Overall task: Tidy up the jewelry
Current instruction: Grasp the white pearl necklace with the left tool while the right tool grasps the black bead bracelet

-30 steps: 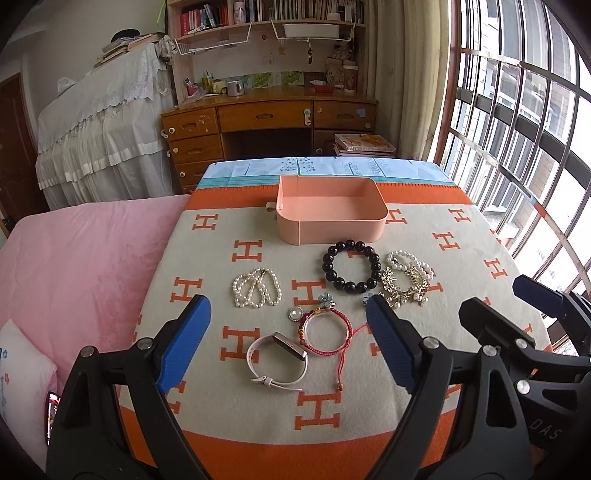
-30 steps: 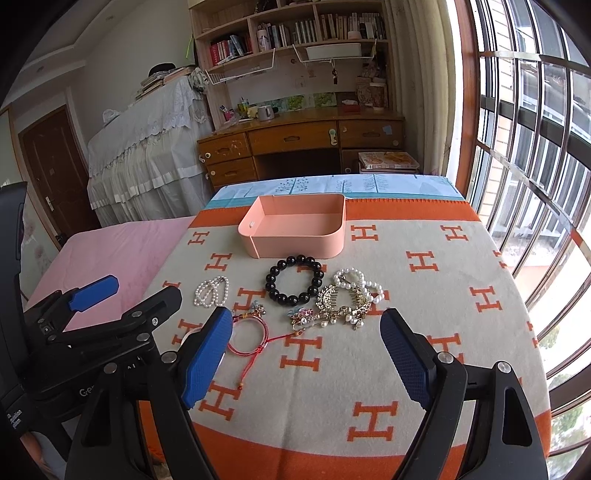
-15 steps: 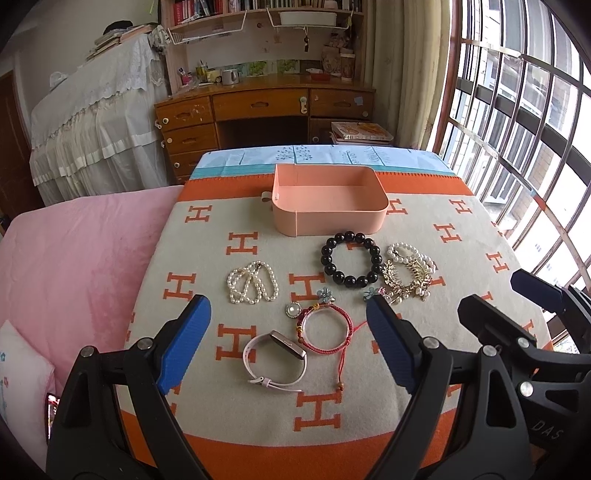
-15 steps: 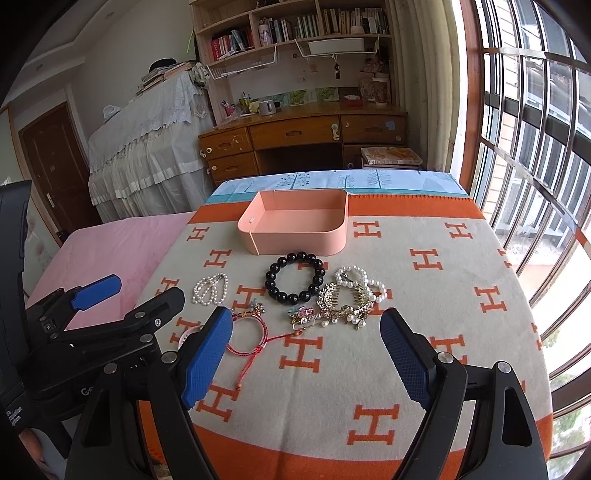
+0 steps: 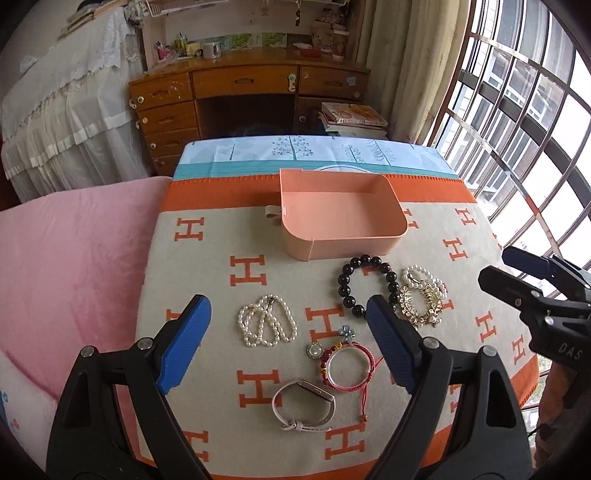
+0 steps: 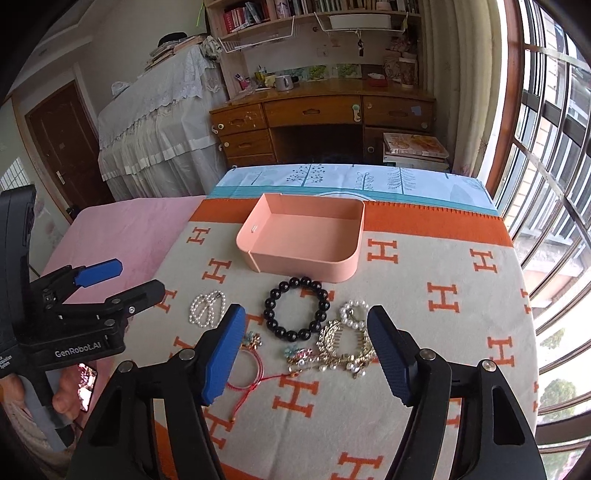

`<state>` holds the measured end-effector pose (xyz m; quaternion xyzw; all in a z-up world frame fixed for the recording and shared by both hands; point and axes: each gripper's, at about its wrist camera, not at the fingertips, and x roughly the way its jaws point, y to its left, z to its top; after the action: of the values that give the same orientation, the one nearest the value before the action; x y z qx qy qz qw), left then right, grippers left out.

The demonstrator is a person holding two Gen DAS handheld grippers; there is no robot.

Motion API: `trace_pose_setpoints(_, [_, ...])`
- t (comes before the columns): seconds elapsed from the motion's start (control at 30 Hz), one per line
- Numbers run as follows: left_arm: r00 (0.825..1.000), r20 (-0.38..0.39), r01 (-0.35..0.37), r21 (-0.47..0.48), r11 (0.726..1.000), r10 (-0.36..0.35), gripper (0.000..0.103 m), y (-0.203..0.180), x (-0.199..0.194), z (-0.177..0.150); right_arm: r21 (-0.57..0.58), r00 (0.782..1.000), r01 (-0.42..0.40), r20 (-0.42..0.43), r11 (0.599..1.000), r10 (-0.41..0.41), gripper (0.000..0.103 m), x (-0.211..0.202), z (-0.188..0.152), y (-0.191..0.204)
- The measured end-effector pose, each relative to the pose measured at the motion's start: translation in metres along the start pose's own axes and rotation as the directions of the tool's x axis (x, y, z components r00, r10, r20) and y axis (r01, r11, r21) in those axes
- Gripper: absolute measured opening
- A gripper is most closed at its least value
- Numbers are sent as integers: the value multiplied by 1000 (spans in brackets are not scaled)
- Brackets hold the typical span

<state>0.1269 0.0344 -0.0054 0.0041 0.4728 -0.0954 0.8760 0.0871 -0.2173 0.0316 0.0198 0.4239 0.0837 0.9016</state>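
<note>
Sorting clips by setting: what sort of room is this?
Likely a bedroom or study at home: a wooden desk with drawers, bookshelves above it, and a blanket-covered bed by a barred window.

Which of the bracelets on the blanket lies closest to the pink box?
The black bead bracelet. It lies right in front of the pink box, almost at its wall; the pearl strand and the red cord bracelet lie farther back.

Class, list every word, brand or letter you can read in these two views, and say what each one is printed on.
"GenRobot.AI": on the left gripper body, seen from the right wrist.
"DAS": on the right gripper body, seen from the left wrist; any further letters are cut off.
"H": orange letter repeated across the blanket.
Small white print under "GenRobot.AI": too small to read.
Book spines on the shelf: too blurred to read.
</note>
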Motion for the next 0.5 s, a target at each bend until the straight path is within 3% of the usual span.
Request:
trace_pose_setpoints(0.13, [994, -107, 24, -65, 998, -31, 84, 25, 32, 17, 17, 995, -21, -100, 1000, 23, 61, 39, 26, -10])
trace_pose_setpoints(0.33, [983, -185, -20, -80, 997, 5, 84, 39, 84, 12, 18, 967, -34, -253, 999, 38, 50, 119, 32, -14])
trace_pose_setpoints(0.5, [959, -283, -46, -78, 996, 22, 69, 51, 121, -4, 2, 952, -13, -306, 1000, 13, 46, 168, 26, -12])
